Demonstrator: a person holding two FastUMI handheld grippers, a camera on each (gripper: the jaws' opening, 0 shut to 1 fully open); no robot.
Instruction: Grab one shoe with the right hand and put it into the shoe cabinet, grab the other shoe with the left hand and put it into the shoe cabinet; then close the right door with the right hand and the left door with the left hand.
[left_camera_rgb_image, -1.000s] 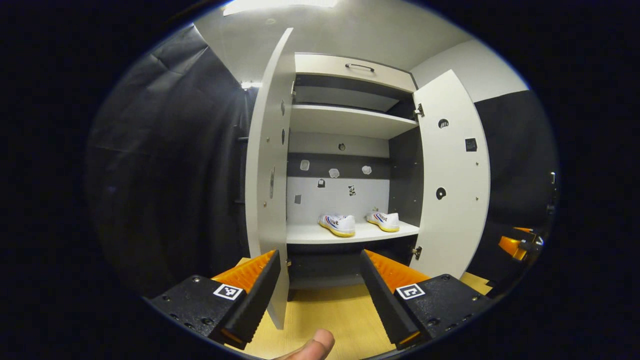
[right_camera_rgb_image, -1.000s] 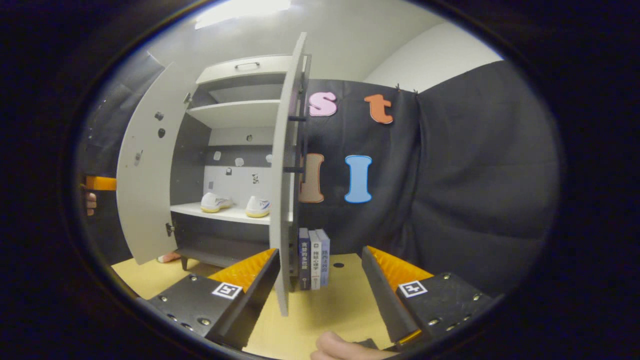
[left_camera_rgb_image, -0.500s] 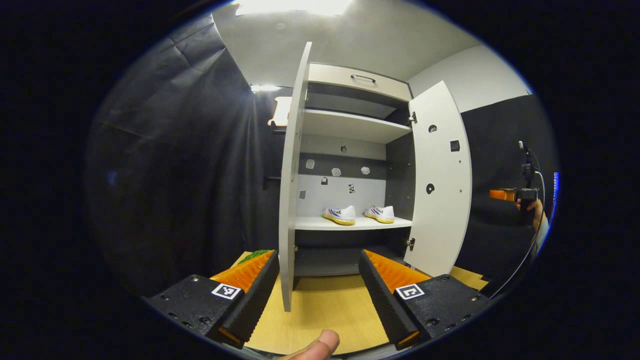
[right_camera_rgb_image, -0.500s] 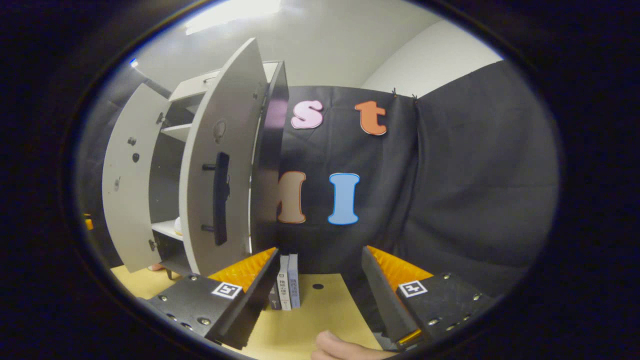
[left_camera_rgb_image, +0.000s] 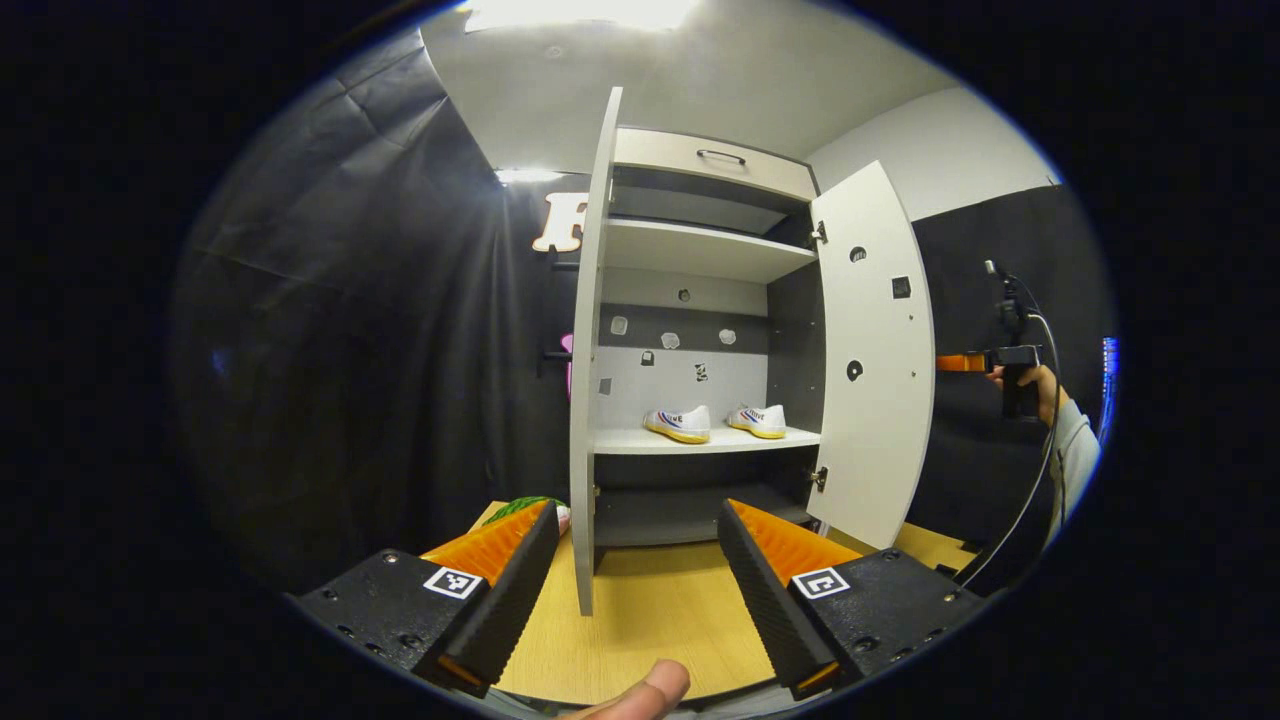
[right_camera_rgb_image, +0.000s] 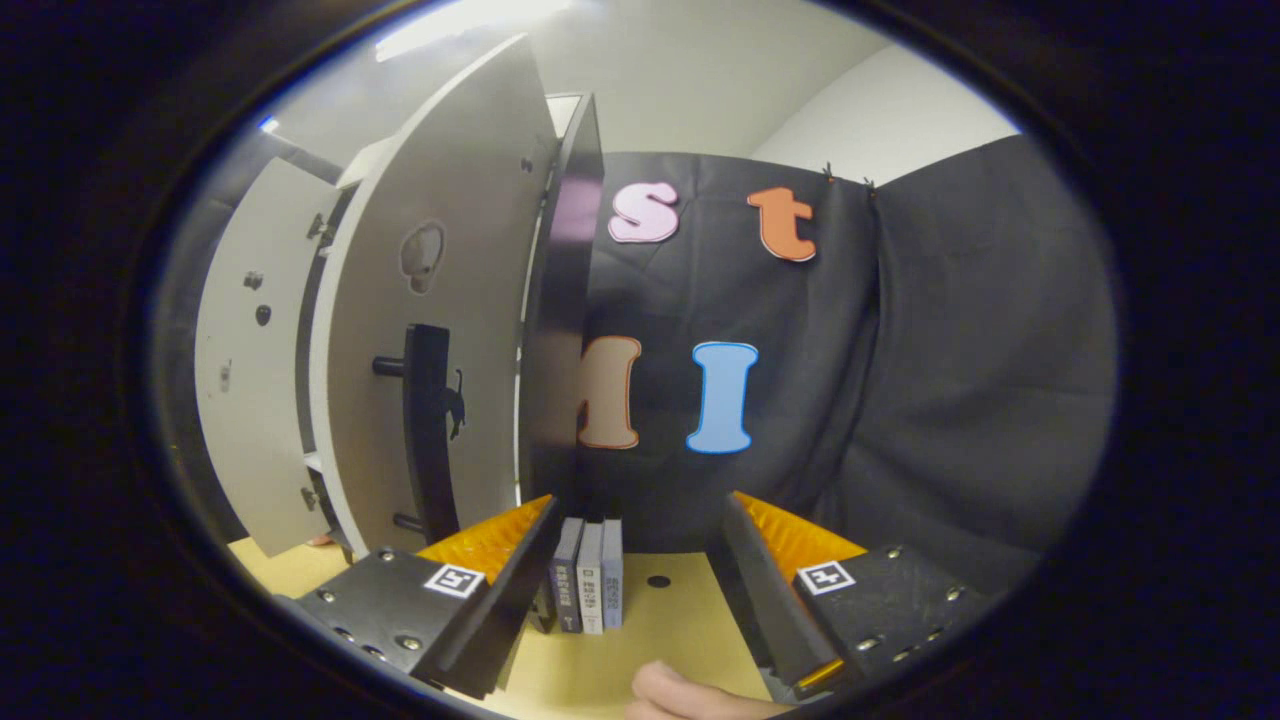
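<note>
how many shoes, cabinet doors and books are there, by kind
shoes: 2, both on the cabinet shelf
doors: 2, left door and right door, both open
books: 3, upright beside the cabinet
total: 7

The left gripper view faces the open shoe cabinet from farther back; the right gripper view sits close beside its right door, their shared part
</note>
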